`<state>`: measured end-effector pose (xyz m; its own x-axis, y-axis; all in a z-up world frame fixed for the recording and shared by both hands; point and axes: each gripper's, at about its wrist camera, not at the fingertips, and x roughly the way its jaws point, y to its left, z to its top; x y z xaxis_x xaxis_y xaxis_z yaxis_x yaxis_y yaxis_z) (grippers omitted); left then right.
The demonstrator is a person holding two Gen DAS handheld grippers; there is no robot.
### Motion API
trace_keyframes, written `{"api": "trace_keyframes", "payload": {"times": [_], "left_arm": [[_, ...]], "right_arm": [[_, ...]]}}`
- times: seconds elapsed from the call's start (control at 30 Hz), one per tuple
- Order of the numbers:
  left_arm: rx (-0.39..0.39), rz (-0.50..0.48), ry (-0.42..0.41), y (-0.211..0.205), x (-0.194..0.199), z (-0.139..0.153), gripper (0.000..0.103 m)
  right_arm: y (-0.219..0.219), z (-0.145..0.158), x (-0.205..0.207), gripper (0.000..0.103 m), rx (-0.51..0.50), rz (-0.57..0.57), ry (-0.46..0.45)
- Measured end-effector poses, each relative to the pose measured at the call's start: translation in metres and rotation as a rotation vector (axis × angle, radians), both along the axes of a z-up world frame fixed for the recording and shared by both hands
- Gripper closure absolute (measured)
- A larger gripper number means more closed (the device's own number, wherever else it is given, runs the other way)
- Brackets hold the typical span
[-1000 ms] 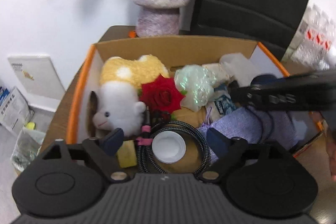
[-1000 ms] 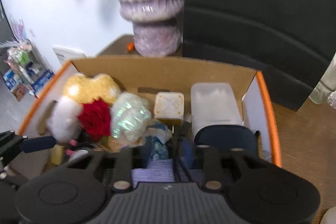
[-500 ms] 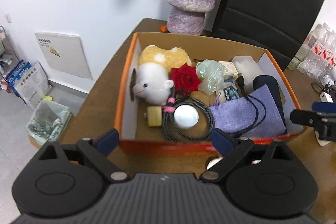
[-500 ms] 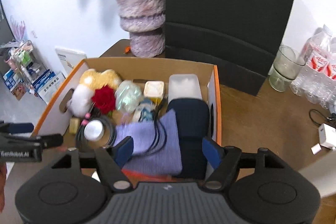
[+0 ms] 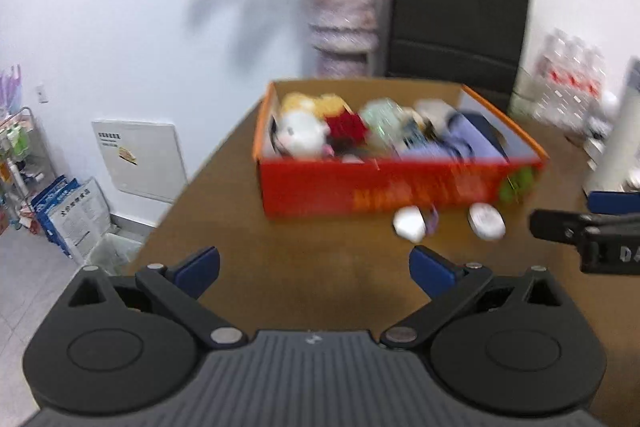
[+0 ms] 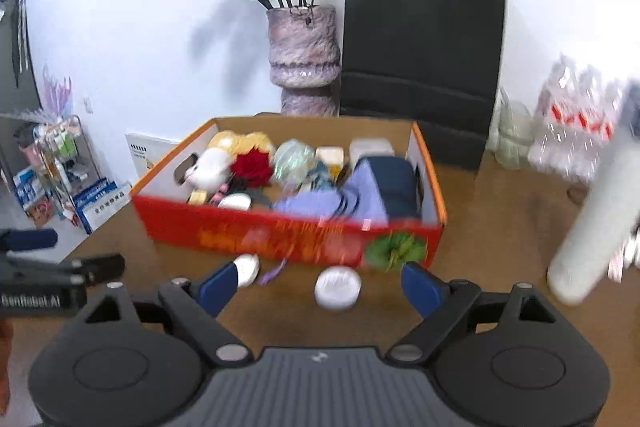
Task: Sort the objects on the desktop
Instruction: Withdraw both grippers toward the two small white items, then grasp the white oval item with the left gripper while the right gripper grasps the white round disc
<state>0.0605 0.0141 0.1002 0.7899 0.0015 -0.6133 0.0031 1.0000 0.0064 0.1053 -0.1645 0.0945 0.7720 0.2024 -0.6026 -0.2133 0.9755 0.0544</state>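
An orange cardboard box [image 5: 380,187] stands on the brown table, holding a white plush toy [image 5: 298,133], a red rose [image 5: 346,127], a purple cloth [image 6: 320,205] and a dark blue case [image 6: 396,179]. Two small white items [image 5: 408,225] [image 5: 486,221] lie on the table in front of it. My left gripper [image 5: 314,269] hovers short of the box, jaws opening, nothing between them. My right gripper [image 6: 320,285] is also opening. A round white tin [image 6: 338,287] lies on the table between its fingers, untouched. The other white item [image 6: 246,269] shows by its left finger.
Behind the box stand a purple vase with dried roses [image 6: 302,59] and a black paper bag [image 6: 420,59]. At the right are a glass [image 6: 512,131], packed water bottles [image 6: 576,131] and a white cylinder [image 6: 592,227]. The table's left edge drops to a floor with shelves.
Both grippers have drawn back from inside the box to the table in front of it. Both jaws stand wider; the right one's were close together over the purple cloth.
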Motion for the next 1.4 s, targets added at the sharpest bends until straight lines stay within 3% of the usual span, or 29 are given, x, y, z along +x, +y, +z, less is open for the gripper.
{"api": "trace_keyframes", "payload": {"times": [0.23, 0.33, 0.73, 1.07, 1.23, 1.4], "left_arm": [[-0.06, 0.009, 0.015, 0.0, -0.062, -0.04, 0.0], [-0.021, 0.0, 0.009, -0.007, -0.076, -0.044, 0.0], [-0.004, -0.02, 0.021, -0.013, -0.102, -0.052, 0.0], [0.001, -0.043, 0.01, -0.017, -0.072, -0.048, 0.0], [0.023, -0.082, -0.032, -0.026, -0.018, -0.038, 0.002], [0.028, -0.179, -0.032, -0.037, 0.038, -0.033, 0.016]], "right_arm": [[-0.004, -0.053, -0.064, 0.014, 0.054, -0.025, 0.031], [-0.003, -0.067, -0.082, 0.014, 0.041, -0.015, 0.062], [0.0, -0.078, -0.137, 0.013, 0.022, -0.003, 0.052], [-0.005, -0.073, -0.119, 0.014, 0.033, -0.005, 0.041], [-0.011, -0.065, -0.07, 0.017, -0.013, -0.019, -0.022], [-0.013, -0.063, -0.006, 0.023, -0.015, 0.028, -0.051]]}}
